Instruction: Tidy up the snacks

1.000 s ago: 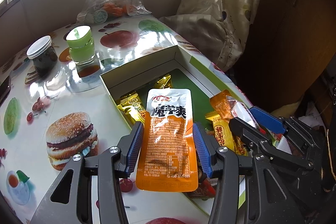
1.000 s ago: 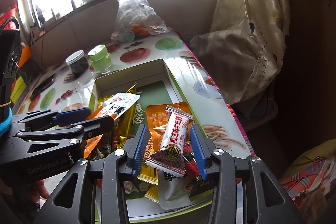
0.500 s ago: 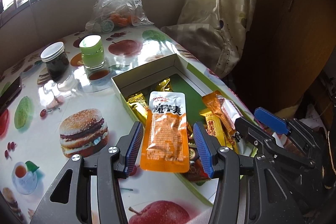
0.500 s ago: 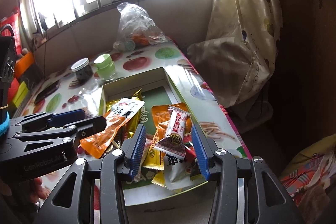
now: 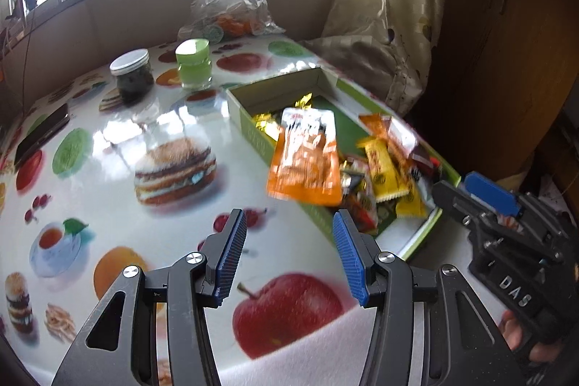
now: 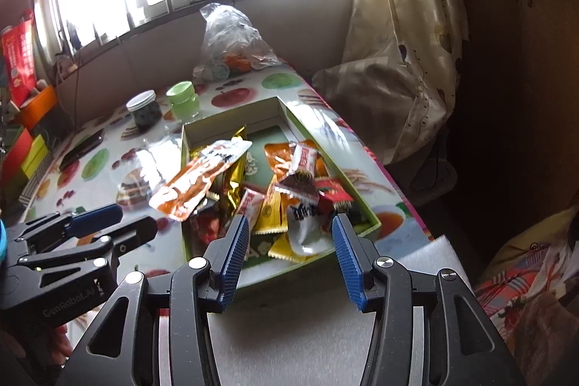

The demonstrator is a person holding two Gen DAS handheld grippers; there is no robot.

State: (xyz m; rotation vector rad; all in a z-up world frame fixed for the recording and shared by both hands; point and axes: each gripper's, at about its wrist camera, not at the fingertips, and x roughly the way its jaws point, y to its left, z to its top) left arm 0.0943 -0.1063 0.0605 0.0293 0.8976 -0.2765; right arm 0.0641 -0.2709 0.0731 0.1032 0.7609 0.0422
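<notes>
The left gripper [image 5: 287, 248] has its jaws released, with nothing between the blue pads, and the right gripper [image 6: 289, 250] likewise stands with jaws spread and bare. Ahead of the left jaws the orange pouch [image 5: 305, 158] is smeared by motion blur, so its print cannot be read, and whether it rests on the pile or hangs above the box edge cannot be told; it is apart from both pads, beyond them and slightly to the right. In the right wrist view the same orange pouch [image 6: 199, 179] reaches over the left wall of the box [image 6: 231, 118]. Just beyond the right jaws a red-and-white candy bar [image 6: 302, 174] lies tilted on top of the snack heap, clear of the pads. The heap of yellow, gold and white packets [image 6: 275, 216] fills the near end of the box, and what lies beneath it is hidden. The box sits on the desk [image 5: 108, 212], covered in a cloth printed with fruit and burgers. Farther back stand a dark jar [image 5: 132, 76] and a green jar [image 5: 193, 64] side by side, then a clear plastic bag [image 5: 229, 6] by the wall. A phone [image 5: 41, 134] lies at the left edge, partly cut off, and a curtain [image 6: 405, 24] hangs at the right.
</notes>
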